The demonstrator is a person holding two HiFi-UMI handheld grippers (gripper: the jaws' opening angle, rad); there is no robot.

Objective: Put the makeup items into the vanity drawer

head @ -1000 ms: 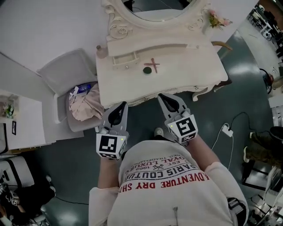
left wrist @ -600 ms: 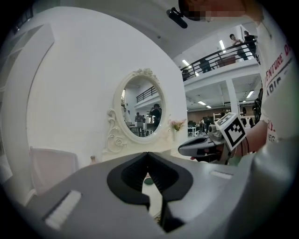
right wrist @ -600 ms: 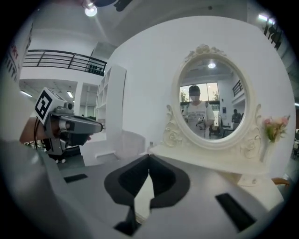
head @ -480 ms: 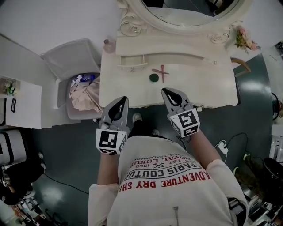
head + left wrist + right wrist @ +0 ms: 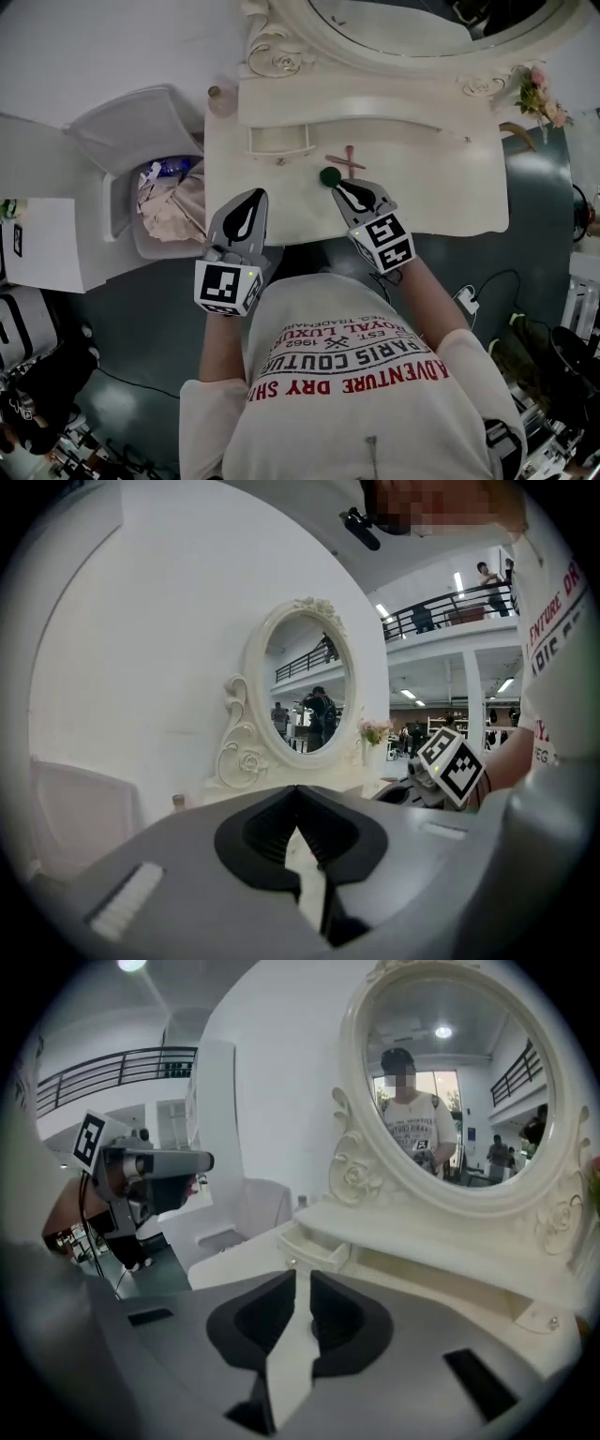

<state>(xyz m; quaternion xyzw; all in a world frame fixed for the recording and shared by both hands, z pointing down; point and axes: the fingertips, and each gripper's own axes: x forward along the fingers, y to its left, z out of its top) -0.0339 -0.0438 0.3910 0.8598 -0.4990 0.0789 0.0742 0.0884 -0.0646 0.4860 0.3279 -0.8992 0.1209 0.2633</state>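
Observation:
On the cream vanity top [image 5: 441,187] lie a dark green round compact [image 5: 330,175] and two thin pink sticks crossed over each other [image 5: 347,161]. A small drawer [image 5: 278,141] stands pulled out under the mirror shelf; the right gripper view shows it too [image 5: 314,1246]. My right gripper [image 5: 348,187] [image 5: 302,1277] is shut and empty, its tip just in front of the compact. At the table's front left, my left gripper [image 5: 253,197] [image 5: 298,794] is shut with nothing in it.
An oval mirror [image 5: 422,28] rises behind the table. A small bottle [image 5: 222,98] stands at the back left corner, flowers [image 5: 539,94] at the right. A bin full of rubbish [image 5: 173,202] sits left of the table. A cable lies on the dark floor [image 5: 469,291].
Both grippers have moved forward from in front of the table to above its front edge. The right one has come close to the green compact. Both stayed shut.

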